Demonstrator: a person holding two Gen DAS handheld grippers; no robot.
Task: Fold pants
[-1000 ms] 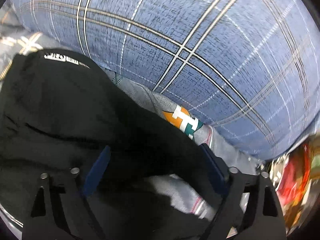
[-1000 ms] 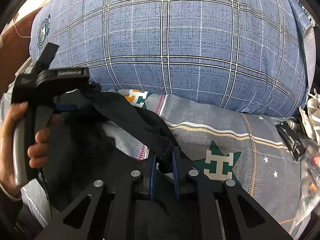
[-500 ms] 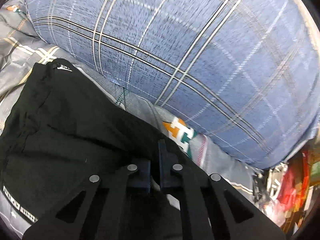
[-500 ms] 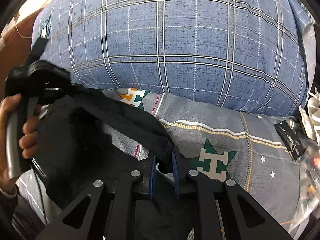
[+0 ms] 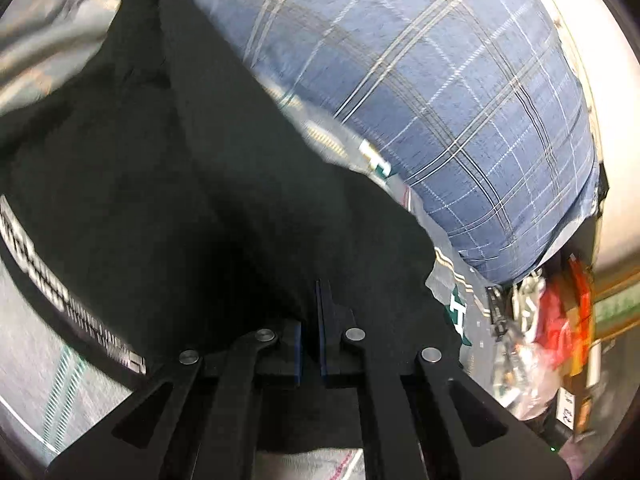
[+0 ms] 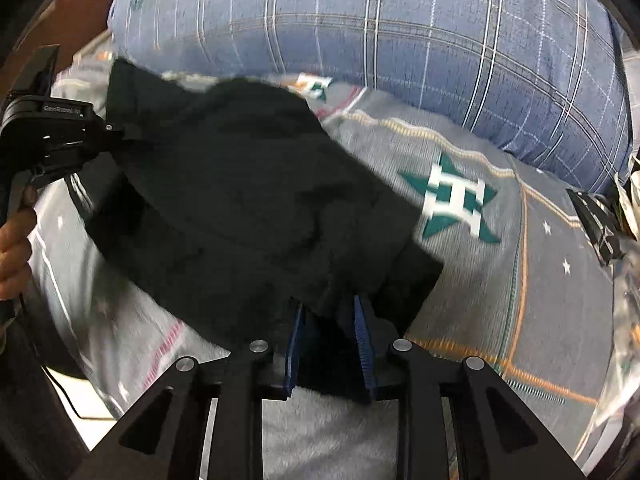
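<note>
Your left gripper (image 5: 311,336) has its jaws pressed together on a fold of the black fabric pants (image 5: 168,184), which fan out toward 10 o'clock in the left wrist view. Your right gripper (image 6: 328,334) has its jaws pinching a thicker bunch of the same pants (image 6: 248,184), the cloth stretched between both grippers above the grey star-patterned bed sheet (image 6: 520,280). The large blue plaid pillow (image 6: 400,40) sits at 12 o'clock. Your left hand (image 6: 14,252) shows at 9 o'clock.
</note>
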